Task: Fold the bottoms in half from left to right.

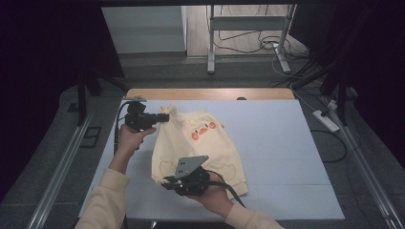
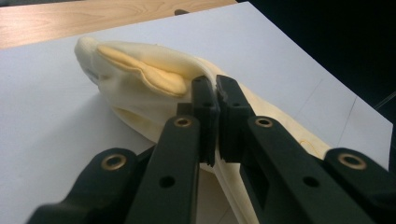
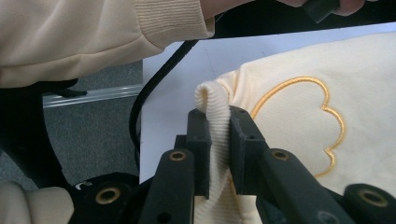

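A small cream hooded sweatshirt (image 1: 200, 143) with orange motifs on the chest and heart outlines near its hem lies on the white table (image 1: 277, 143). My left gripper (image 1: 165, 117) is at its far left corner, shut on the fabric edge by the hood (image 2: 140, 74); the jaws pinch a thin fold of cloth. My right gripper (image 1: 165, 182) is at the near left corner, shut on the ribbed hem (image 3: 215, 126), which stands up between the jaws. An embroidered heart outline (image 3: 303, 121) lies beside them.
The table's wooden far edge (image 1: 210, 93) shows beyond the white cover. A metal stand (image 1: 248, 33) and cables (image 1: 267, 45) are on the floor behind. A power strip (image 1: 325, 120) lies to the right. The person's cream sleeves (image 1: 107, 200) come in from below.
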Motion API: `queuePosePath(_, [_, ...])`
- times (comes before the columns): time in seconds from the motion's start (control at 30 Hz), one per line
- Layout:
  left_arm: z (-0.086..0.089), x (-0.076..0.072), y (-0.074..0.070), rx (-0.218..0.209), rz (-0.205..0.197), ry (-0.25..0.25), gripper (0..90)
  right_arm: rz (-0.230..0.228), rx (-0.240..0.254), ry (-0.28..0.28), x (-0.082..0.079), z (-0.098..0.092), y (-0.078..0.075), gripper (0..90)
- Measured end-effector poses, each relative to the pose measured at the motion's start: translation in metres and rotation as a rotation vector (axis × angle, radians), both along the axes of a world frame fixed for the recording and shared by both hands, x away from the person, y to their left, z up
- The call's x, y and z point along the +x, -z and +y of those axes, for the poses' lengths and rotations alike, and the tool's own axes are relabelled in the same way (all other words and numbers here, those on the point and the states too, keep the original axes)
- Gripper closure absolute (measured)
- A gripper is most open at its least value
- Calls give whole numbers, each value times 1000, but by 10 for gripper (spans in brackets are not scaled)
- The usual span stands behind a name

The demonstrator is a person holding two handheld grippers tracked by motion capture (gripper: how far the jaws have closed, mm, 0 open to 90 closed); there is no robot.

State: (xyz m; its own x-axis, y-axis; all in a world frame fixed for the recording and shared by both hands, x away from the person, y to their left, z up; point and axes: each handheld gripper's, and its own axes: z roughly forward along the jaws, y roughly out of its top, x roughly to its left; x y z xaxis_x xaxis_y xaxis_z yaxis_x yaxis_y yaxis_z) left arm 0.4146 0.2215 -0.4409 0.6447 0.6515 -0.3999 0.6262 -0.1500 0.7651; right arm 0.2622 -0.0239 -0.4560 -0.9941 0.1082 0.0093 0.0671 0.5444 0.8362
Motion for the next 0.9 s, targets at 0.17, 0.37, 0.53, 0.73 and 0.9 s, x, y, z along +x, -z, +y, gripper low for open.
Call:
queuePosePath(0.17, [-3,1,3,4,6,3,858,4,-7,12,0,-6,1,793])
queuePosePath(0.37, [-7,1,5,5,1,2,857,5,-9,24,-1,-13,2,794])
queuePosePath(0.53, [-11,2,5,5,-6,4,856,1,-14,34,-1,-20,1,796])
queuePosePath(0.73, [-24,9,6,-3,-5,31,856,-2,-19,62,-2,-29,3,799])
queuePosePath(0.9, [-39,16,8,2,-3,56,856,0,-21,98,-2,-40,3,802])
